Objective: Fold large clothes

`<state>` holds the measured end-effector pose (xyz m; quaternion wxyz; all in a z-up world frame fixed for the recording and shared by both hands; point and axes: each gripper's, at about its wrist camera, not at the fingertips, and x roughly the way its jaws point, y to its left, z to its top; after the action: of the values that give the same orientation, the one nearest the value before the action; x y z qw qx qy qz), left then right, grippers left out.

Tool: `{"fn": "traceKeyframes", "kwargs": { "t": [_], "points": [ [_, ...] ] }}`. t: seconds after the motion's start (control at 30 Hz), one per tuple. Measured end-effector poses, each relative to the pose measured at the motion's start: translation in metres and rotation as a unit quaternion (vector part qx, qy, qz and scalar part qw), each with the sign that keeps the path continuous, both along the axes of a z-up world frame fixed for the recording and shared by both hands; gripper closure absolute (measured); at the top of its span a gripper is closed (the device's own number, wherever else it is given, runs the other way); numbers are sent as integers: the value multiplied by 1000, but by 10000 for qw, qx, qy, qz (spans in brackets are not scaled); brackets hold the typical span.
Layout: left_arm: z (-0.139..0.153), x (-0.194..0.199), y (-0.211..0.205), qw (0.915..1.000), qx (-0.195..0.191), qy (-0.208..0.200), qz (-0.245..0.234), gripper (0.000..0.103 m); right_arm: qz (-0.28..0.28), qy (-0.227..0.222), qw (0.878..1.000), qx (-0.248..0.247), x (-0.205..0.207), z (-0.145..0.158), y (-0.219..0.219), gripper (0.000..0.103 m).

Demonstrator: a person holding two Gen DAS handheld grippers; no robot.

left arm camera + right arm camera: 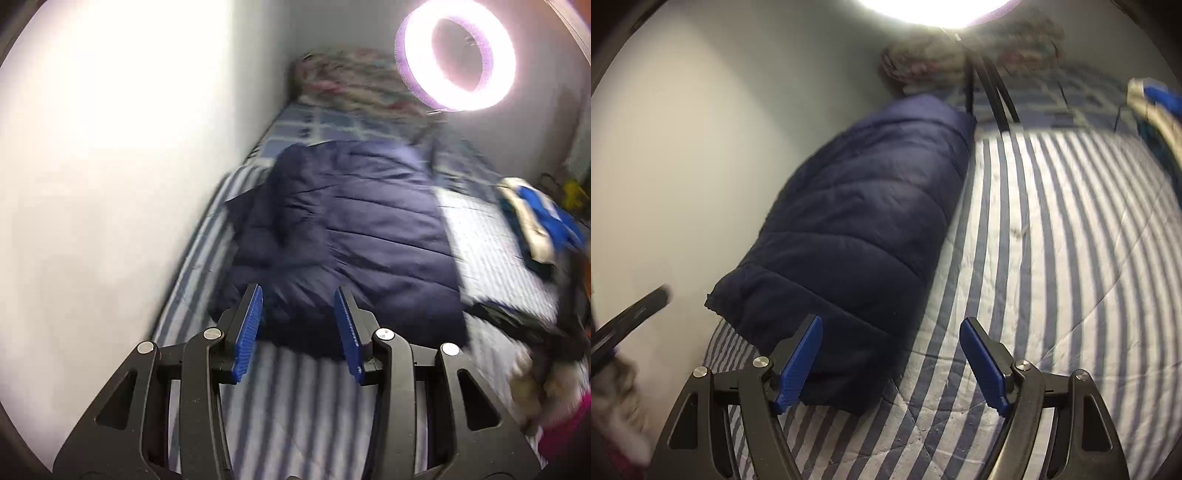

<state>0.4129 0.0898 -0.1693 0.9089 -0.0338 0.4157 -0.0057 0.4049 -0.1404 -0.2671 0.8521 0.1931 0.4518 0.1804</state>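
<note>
A navy quilted puffer jacket [343, 236] lies folded lengthwise on the blue-and-white striped bedspread [303, 398], close to the white wall. My left gripper [299, 299] is open and empty, just above the jacket's near hem. In the right wrist view the jacket [857, 221] runs along the wall, and my right gripper [890, 328] is open and empty over its near right corner. Part of the left gripper [631, 314] shows blurred at the left edge.
A lit ring light [458, 55] on a stand [990, 85] stands over the bed. A floral bundle of bedding [354, 77] lies at the far end. Folded blue and white clothes [535, 218] sit at the bed's right edge. The white wall [110, 166] borders the left.
</note>
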Motion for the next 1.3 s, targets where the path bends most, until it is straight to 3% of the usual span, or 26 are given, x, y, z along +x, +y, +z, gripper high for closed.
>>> {"fn": "traceKeyframes", "kwargs": {
  "t": [0.13,0.27,0.33,0.43,0.5,0.53,0.6,0.7,0.8,1.0,1.13,1.3],
  "points": [
    [-42,41,29,9972,286,354,593,62,-20,179,9989,432,3,-21,-5,24],
    [-82,58,42,9905,990,688,665,62,-53,288,9940,1054,6,-37,-11,23],
    [-102,64,49,9887,916,978,673,62,-49,329,9909,1301,10,-42,-9,23],
    [-111,65,55,9892,814,1003,698,62,58,370,9883,1480,19,-45,3,24],
    [-112,66,57,9890,821,1040,663,62,217,430,9860,1593,26,-47,12,37],
    [-112,66,58,9890,800,1059,656,62,257,527,9860,1558,29,-46,18,41],
    [-110,65,60,9895,717,1092,612,66,269,614,9893,1295,34,-40,26,60],
    [-101,52,49,9907,600,1101,526,70,408,612,9941,801,34,-20,31,76],
    [-93,40,37,9921,425,1131,337,70,522,683,9956,368,30,0,28,79],
    [-74,-29,3,9919,68,1211,-364,70,830,806,9928,-308,-19,34,-2,80],
    [-66,-79,-23,9880,-87,1291,-839,70,873,934,9900,-596,-66,41,-37,80],
    [-37,-120,-50,9868,16,1030,-1253,70,827,1113,9873,-776,-124,38,-80,80]
  ]
}}
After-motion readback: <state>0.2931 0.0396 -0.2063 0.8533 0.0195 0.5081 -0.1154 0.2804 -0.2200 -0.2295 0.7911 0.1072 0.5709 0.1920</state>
